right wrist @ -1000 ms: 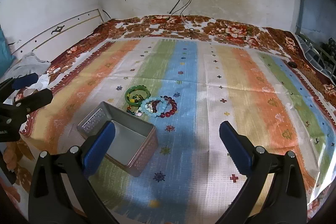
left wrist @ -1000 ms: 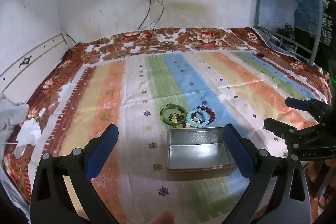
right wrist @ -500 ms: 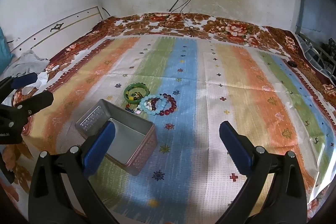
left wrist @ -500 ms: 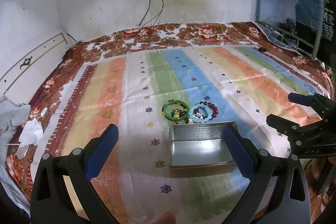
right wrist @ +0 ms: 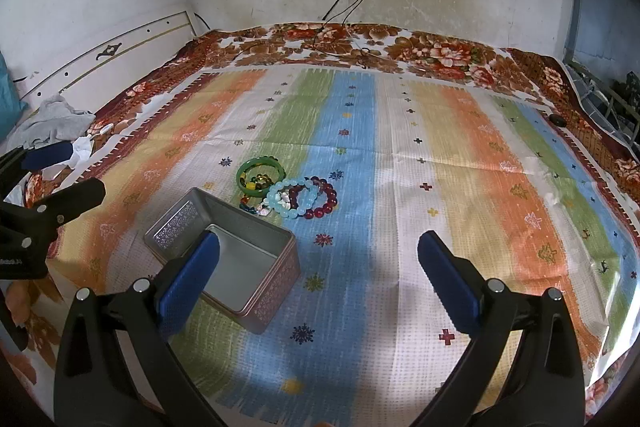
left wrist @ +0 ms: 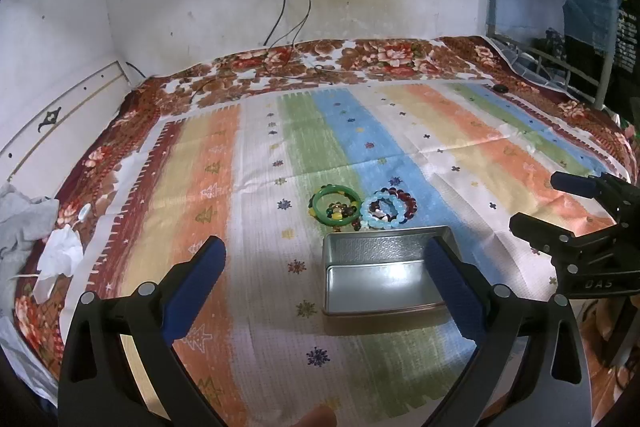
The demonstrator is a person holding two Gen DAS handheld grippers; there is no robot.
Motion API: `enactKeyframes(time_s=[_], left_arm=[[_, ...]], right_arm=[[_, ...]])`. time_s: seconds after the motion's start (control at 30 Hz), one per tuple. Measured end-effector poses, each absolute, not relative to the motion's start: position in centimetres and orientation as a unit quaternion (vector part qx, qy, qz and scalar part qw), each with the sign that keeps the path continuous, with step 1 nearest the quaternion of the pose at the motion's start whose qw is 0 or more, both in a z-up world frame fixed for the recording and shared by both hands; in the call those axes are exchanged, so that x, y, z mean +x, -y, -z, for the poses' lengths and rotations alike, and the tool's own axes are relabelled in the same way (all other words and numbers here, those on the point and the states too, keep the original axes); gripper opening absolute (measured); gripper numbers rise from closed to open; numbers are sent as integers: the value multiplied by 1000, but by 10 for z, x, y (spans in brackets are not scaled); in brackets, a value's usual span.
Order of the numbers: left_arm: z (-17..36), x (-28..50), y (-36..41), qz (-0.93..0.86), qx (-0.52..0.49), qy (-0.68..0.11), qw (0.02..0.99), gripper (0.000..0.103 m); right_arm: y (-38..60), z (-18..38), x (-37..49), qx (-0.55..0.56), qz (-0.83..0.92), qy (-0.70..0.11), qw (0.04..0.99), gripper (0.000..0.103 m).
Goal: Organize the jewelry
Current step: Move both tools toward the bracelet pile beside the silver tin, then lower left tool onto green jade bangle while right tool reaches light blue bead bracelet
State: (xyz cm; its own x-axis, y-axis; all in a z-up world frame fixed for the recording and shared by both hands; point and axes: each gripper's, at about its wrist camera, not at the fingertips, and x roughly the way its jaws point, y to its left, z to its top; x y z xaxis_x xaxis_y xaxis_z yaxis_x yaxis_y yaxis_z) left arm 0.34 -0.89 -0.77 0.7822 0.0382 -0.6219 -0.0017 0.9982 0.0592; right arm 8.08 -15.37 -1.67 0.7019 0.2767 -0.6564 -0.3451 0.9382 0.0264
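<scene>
So, left wrist view first: the left gripper (left wrist: 322, 269) is held spread wide with nothing between its pads, hovering over the striped cloth (left wrist: 224, 195). The tin (left wrist: 382, 273) sits open and empty on the cloth, partly behind the right-hand pad. Just past its far wall the bracelets are heaped: a green bangle (left wrist: 334, 203) with a small dark bead string inside it, and a pale blue bead bracelet (left wrist: 380, 213) overlapping a dark red one (left wrist: 404, 201). Off to the right edge the right gripper (left wrist: 556, 205) can be seen, also spread and carrying nothing.

Right wrist view: the right gripper (right wrist: 318, 275) is spread wide, empty, with the tin (right wrist: 256, 267) partly under its left pad. The bangle (right wrist: 260, 174), the blue bracelet (right wrist: 290, 201) and the red one (right wrist: 324, 201) lie touching each other just beyond the tin. The left gripper (right wrist: 56, 173) shows at the left edge, released.

What could go wrong (just a guess): since the bracelets overlap, two could be snagged at once when only one is meant, and one could be dropped short of the tin. Round beads are likely to slip or roll out of flat pads if pinched off-centre. The tin looks light, so it could be nudged or tipped by a pad on the way in, and the cloth could be bunched up if the pads are pressed down too hard.
</scene>
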Motion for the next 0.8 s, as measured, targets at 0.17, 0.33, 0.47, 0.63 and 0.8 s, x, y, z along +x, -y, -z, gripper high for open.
enactKeyframes(time_s=[0.17,0.33,0.47,0.63,0.8], left_arm=[[4,4,4,-20,16,-326,945,97],[6,7,2,-17,8,-336,942,98],[7,10,4,-16,17,-338,941,98],[8,23,5,-13,17,-346,938,97],[7,49,-2,2,13,-364,931,97]], right_arm=[[153,18,80,-48,-169,-350,920,98],[153,19,80,-50,-169,-350,920,98],[154,20,81,-49,-167,-350,920,98],[156,21,87,-48,-158,-349,922,98],[150,12,109,-60,-154,-349,923,98]])
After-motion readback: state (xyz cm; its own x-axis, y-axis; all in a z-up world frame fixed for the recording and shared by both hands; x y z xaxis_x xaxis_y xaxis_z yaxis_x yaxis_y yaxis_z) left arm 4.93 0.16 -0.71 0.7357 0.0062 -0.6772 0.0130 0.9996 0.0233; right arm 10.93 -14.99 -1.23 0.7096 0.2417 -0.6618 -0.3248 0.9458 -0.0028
